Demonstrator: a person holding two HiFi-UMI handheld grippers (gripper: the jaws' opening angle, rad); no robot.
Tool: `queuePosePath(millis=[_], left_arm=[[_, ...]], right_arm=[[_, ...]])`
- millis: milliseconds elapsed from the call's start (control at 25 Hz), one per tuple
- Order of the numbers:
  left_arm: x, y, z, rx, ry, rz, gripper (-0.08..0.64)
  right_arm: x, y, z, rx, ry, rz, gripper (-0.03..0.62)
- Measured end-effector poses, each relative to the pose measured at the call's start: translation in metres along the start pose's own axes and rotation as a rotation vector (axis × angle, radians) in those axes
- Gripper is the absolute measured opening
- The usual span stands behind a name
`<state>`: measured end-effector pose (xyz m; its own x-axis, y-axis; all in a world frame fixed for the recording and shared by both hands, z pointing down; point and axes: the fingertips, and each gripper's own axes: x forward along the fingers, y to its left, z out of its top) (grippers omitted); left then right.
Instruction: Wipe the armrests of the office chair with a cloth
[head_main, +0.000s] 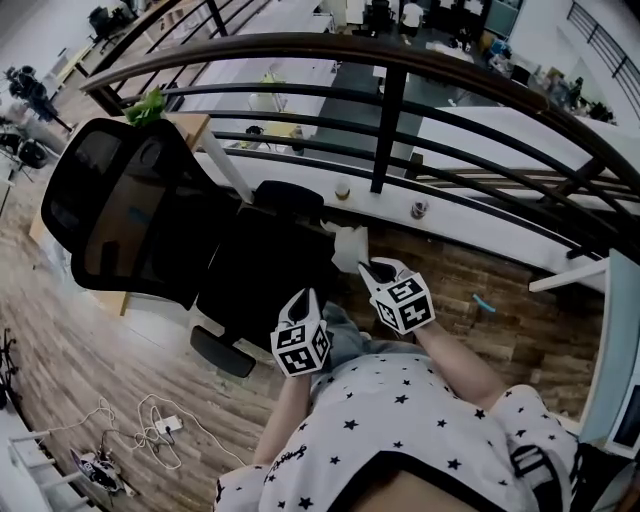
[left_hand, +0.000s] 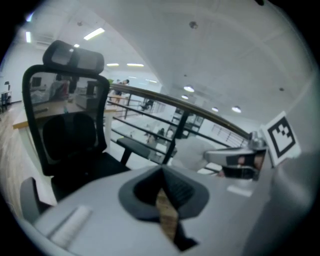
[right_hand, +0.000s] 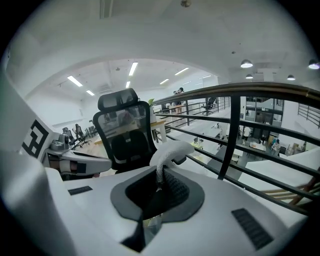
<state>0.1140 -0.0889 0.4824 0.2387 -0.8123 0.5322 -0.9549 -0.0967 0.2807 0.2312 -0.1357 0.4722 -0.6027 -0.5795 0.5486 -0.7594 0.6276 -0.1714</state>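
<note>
A black office chair (head_main: 150, 215) stands ahead of me with its mesh back to the left. One armrest (head_main: 288, 195) lies on the railing side and the other armrest (head_main: 222, 352) is nearer to me. My right gripper (head_main: 372, 268) is shut on a white cloth (head_main: 350, 248), which hangs just right of the seat. In the right gripper view the cloth (right_hand: 170, 151) sticks up from the closed right gripper (right_hand: 160, 175), short of the chair (right_hand: 125, 130). My left gripper (head_main: 305, 298) hovers over the seat's front, and in its own view the left gripper (left_hand: 162, 172) is shut with nothing in it.
A dark metal railing (head_main: 390, 100) with a wooden top rail runs close behind the chair, with an open lower floor beyond it. White cables and a plug (head_main: 150, 430) lie on the wood floor at the lower left. A wooden desk (head_main: 190, 125) stands behind the chair.
</note>
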Motion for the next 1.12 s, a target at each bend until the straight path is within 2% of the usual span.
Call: queuePosePath(millis=[360,1120], left_arm=[[-0.017,-0.008,0.005,0.027,-0.037,-0.007,0.005],[-0.021,-0.019,0.001,0.036,-0.044,-0.02,0.005]], right_arm=[[-0.029,0.009,-0.003,0.01,-0.054,0.002,0.028],[-0.04,0.017,-0.014,-0.018,-0.064,0.023,0.026]])
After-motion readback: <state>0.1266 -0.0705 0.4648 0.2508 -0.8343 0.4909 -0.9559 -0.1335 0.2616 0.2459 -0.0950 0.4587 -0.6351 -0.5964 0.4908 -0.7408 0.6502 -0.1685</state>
